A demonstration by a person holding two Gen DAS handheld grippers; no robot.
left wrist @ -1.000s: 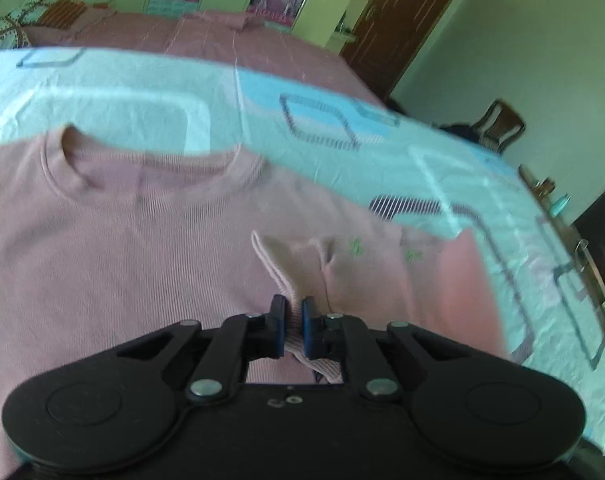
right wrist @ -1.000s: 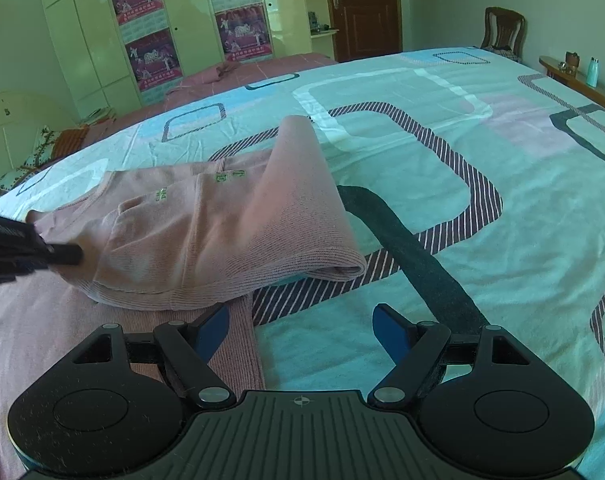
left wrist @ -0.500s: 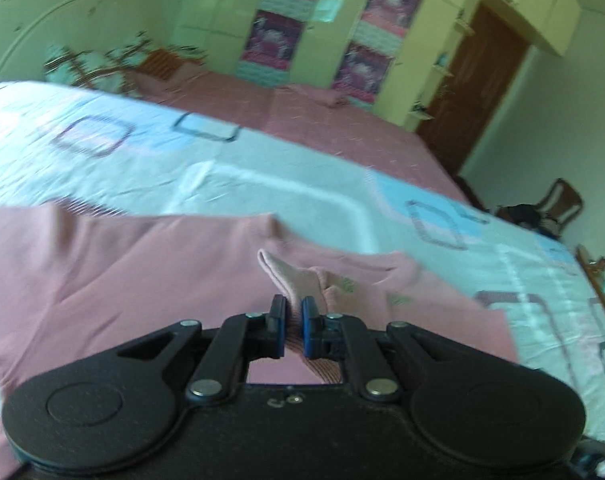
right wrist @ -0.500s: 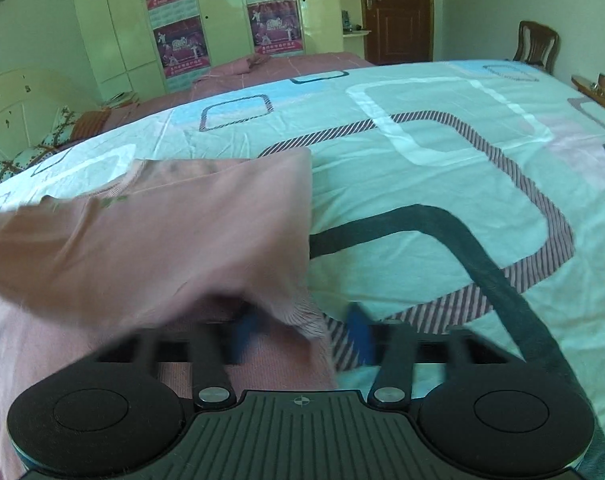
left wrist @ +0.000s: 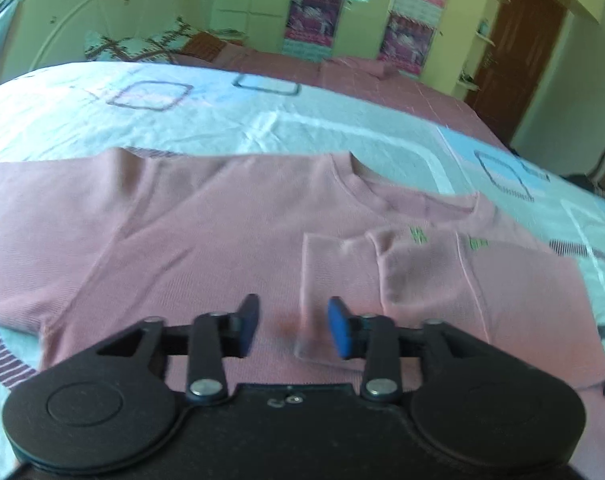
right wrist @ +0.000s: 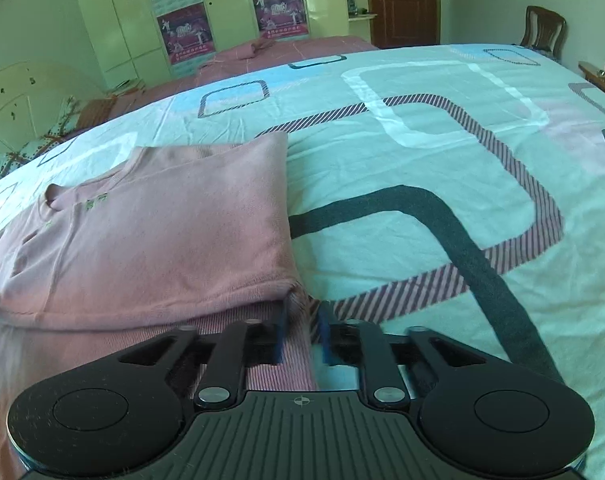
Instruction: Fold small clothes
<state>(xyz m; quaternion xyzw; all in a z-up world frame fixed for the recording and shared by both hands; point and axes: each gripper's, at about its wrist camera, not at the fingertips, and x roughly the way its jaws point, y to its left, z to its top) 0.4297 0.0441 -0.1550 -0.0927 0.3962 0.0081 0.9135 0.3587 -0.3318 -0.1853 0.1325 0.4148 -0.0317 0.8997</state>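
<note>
A soft pink knit sweater (left wrist: 206,240) lies half-folded on the bed (right wrist: 422,152); left tool (left wrist: 294,326), jaws just opened, holds nothing, while right tool (right wrist: 300,334), jaws narrow and just widening, straddles the limp fold corner, best gripped at ribbed edges.

Bedsheet (right wrist: 422,168): pale aqua, printed with rounded rectangles in white, dark grey and purple stripe. Beyond its far edge, a pink blanket (right wrist: 302,50). Behind the blanket, a pale yellow wardrobe (right wrist: 114,20) carrying posters (right wrist: 186,32). Right of the wardrobe, a brown door (right wrist: 404,0). Wooden chair (right wrist: 544,28) off the sheet's far right corner; patterned pillow (left wrist: 142,44) at its far left.
</note>
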